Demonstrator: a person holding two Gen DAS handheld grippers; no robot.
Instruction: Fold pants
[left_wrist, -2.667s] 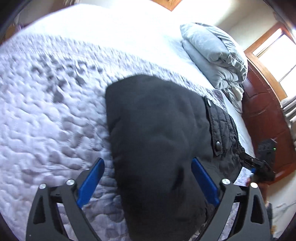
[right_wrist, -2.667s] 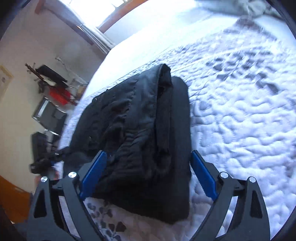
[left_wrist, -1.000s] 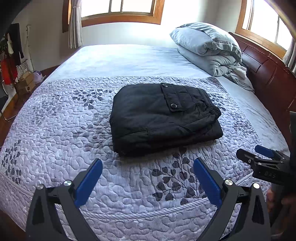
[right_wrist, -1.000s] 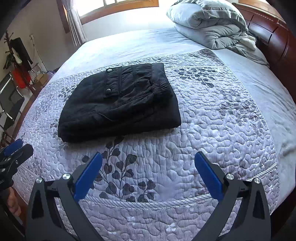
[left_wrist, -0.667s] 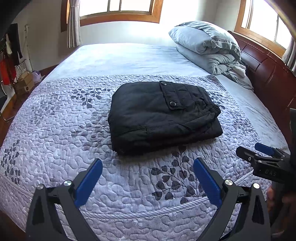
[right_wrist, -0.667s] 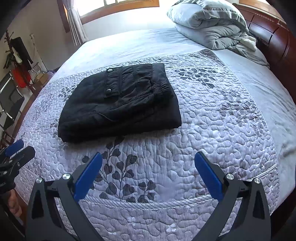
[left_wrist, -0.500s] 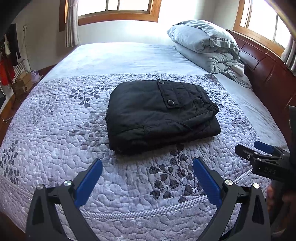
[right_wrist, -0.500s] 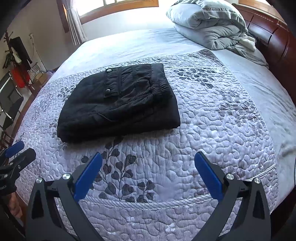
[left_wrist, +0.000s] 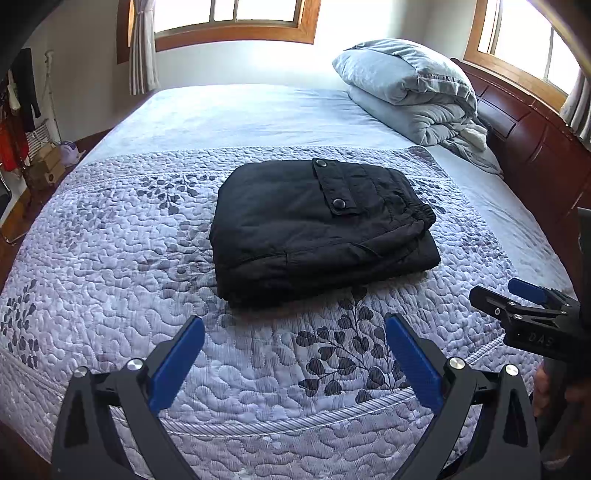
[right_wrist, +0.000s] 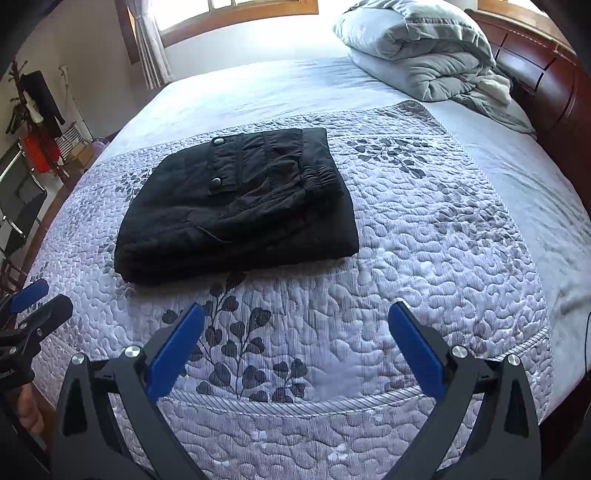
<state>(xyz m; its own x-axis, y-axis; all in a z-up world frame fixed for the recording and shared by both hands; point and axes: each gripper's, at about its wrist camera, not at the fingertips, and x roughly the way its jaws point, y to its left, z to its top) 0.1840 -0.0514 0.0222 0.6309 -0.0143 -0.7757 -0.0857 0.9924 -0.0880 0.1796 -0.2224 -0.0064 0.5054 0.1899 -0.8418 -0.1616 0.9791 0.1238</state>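
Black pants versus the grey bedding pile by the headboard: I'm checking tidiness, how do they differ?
The black pants are a compact, flat, squared bundle; the grey bedding is a tall, puffy stack with loose ends spilling out. The pants lie mid-quilt, the bedding near the headboard. Both rest on the bed, and neither gripper touches either one.

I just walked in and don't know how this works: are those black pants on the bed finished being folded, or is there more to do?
The folding looks done: the black pants lie as a compact stacked bundle on the quilt, pocket flap on top. Nothing is in hand: the left tool and right tool are both open, held back near the bed's edge, apart from the bundle. Nothing obvious is left, except maybe tidying an edge.
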